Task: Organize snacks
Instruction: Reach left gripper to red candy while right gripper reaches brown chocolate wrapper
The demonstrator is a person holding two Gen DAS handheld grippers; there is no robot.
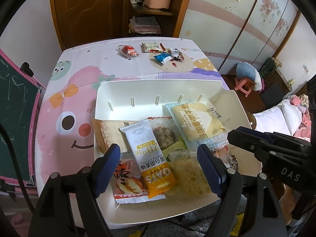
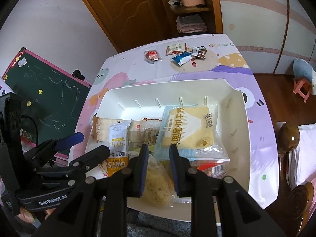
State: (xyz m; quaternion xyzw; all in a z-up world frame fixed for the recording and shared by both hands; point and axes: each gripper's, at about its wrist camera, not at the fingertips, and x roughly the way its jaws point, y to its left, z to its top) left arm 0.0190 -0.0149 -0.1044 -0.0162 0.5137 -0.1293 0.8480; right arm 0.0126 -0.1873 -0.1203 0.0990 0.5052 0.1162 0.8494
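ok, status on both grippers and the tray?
Left gripper open above white plastic tray. Right gripper shut on clear yellow-cake packet. Nothing blocking.

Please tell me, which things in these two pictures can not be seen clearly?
- Red packet, right wrist view: mostly under the bread packet.
- Small snacks at the table's far edge, both views: print too small to read.
- Right tool: whether it pinches the clear crumbly packet is unclear.
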